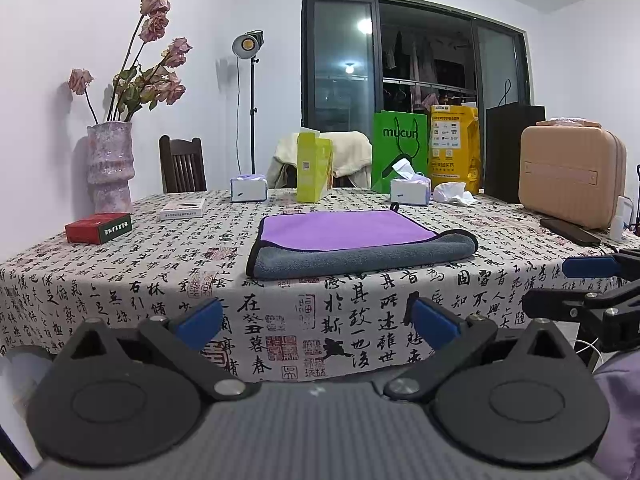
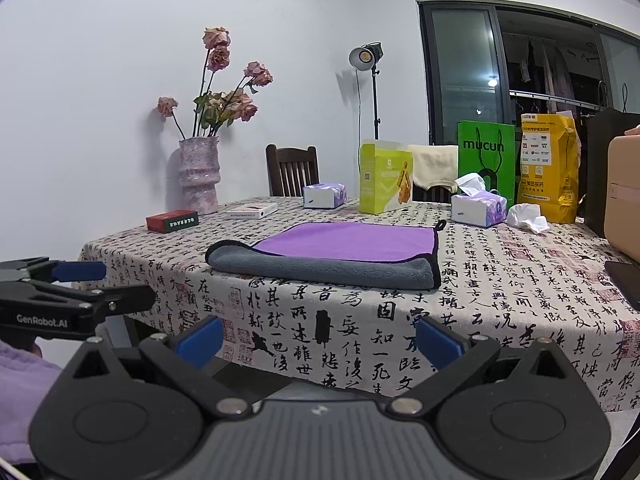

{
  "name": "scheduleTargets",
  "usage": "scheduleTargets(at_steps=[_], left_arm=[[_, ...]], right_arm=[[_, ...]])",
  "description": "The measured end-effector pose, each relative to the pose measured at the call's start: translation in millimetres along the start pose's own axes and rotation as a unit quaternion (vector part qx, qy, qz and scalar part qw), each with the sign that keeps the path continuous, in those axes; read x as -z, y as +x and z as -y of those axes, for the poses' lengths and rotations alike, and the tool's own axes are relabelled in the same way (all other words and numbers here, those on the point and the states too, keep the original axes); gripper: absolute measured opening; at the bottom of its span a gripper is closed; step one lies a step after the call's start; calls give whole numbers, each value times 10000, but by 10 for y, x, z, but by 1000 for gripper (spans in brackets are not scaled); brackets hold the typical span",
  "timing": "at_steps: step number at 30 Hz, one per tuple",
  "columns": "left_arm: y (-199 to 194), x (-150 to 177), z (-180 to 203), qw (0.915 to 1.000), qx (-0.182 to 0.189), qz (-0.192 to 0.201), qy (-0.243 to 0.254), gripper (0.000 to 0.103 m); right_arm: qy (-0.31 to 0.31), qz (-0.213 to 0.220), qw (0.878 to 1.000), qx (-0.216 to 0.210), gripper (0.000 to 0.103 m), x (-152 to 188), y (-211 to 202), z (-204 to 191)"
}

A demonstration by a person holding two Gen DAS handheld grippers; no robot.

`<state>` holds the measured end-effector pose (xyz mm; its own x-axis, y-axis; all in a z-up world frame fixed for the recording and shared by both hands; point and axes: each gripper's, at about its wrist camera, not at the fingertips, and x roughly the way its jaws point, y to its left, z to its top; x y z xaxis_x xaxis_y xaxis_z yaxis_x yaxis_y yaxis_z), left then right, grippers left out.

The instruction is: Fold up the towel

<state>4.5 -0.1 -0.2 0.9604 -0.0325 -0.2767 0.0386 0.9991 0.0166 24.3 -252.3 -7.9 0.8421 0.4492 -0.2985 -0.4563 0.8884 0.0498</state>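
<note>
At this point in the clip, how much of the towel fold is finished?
Done: the towel lies on the tablecloth with its near edge turned over, grey side up across the purple face, so one partial fold exists. In hand: nothing; the left gripper and right gripper are open, short of the table. Left: grasping the towel and completing the folds.

The towel (image 1: 352,240) lay near the table's (image 1: 120,280) front edge, about midway along it. Behind it, along the far edge, stood a box (image 1: 314,168) between two tissue packs (image 1: 249,189) (image 1: 410,190). A vase (image 1: 110,166) stood at the far left corner, a case (image 1: 570,176) toward the right edge.
</note>
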Motion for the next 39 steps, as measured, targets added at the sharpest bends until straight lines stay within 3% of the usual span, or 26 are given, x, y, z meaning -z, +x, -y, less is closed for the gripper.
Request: scheduleTargets(at_steps=[39], left_arm=[[34, 26, 32, 9999, 81, -59, -40, 103]], right_arm=[[87, -9, 9999, 122, 103, 19, 37, 54]])
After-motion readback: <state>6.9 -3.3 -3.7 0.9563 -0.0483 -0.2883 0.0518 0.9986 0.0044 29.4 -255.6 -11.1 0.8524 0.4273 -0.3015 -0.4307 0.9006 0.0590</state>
